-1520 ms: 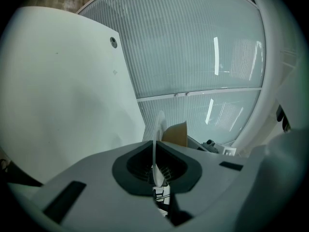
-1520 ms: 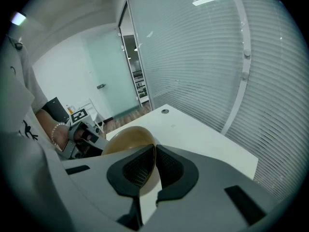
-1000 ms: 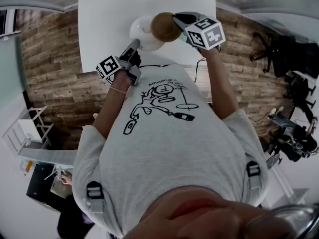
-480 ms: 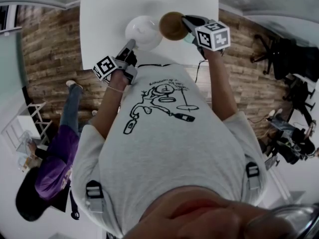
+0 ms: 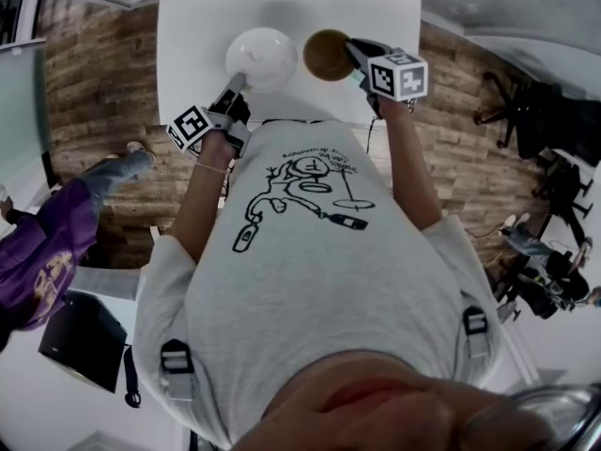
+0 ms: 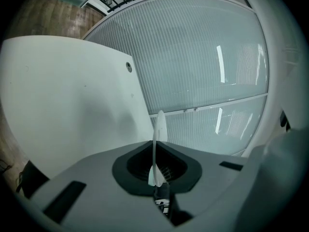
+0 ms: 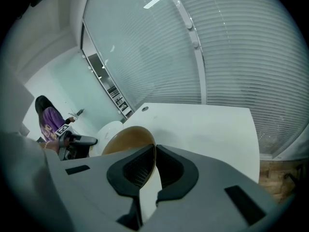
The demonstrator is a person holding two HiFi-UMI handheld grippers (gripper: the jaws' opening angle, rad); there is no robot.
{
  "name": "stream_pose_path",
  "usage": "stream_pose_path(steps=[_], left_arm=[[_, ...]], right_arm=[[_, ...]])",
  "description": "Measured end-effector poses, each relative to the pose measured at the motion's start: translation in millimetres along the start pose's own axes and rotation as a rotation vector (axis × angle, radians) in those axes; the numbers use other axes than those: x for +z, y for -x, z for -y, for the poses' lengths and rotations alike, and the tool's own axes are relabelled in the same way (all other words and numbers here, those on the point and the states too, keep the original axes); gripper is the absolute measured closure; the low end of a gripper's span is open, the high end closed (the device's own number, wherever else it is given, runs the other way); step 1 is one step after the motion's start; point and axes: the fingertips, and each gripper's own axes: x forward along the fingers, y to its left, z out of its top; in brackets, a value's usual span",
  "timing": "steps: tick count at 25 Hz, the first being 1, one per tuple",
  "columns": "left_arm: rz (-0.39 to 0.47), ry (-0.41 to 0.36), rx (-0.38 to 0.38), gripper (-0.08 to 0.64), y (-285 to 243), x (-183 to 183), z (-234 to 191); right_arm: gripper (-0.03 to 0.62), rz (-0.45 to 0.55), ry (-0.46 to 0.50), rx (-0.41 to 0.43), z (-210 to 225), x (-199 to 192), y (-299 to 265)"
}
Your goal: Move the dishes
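table (image 5: 202, 26): white, long, runs away from the person; both dishes sit over its near end.
white dish (image 5: 261, 59): the bigger of the two, round and shallow, on the left, just beside the brown bowl. seen edge-on in the left gripper view (image 6: 159, 122) its wall is thin. probably just above the tabletop rather than resting on it; the head view is too steep to be sure.
brown bowl (image 5: 327, 54): smaller and deeper, on the right, tan inside (image 7: 126, 138), tilted toward the white dish.
left gripper (image 5: 235, 85): clamped on the white dish's near rim, jaws nearly together with only the thin wall between them (image 6: 155, 170).
right gripper (image 5: 357, 53): clenched on the brown bowl's near rim (image 7: 153, 164), one jaw inside the wall and one outside.
handling: both look rigid, glazed and smooth, so likely slippery and liable to chip. all the weight hangs off one rim pinch, so each dish wants to swing down.
where to hold: rim wall, seated deep in the pads, as now.
risk: the rims could knock together, being so close.
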Motion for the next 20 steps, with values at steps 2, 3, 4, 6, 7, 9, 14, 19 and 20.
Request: stream_pose_path(steps=[2, 3, 4, 6, 7, 9, 14, 19, 20], left_arm=[[0.009, 0.000, -0.001, 0.551, 5, 3, -1], [0.014, 0.003, -0.001, 0.551, 9, 5, -1], [0.019, 0.006, -0.001, 0.551, 12, 6, -1], [0.027, 0.007, 0.001, 0.551, 19, 9, -4], [0.029, 0.005, 0.001, 0.551, 21, 11, -5], [0.029, 0.006, 0.000, 0.551, 24, 11, -5], [0.032, 0.010, -0.001, 0.551, 29, 13, -6], [0.033, 0.009, 0.008, 0.551, 36, 16, -9], [0.032, 0.009, 0.006, 0.551, 37, 16, -9]], right_arm=[[0.548, 0.005, -0.021, -0.009, -1, -8, -4], [0.548, 0.007, -0.032, -0.013, -3, -11, -6], [0.548, 0.008, -0.044, -0.018, -5, -15, -8], [0.548, 0.014, -0.068, -0.029, -9, -21, -12], [0.548, 0.019, -0.080, -0.035, -10, -23, -14], [0.548, 0.031, -0.098, -0.047, -11, -26, -17], [0.548, 0.067, -0.147, -0.095, -12, -35, -23], [0.548, 0.116, -0.273, -0.107, -16, -47, -29], [0.548, 0.124, -0.302, -0.107, -17, -50, -30]])
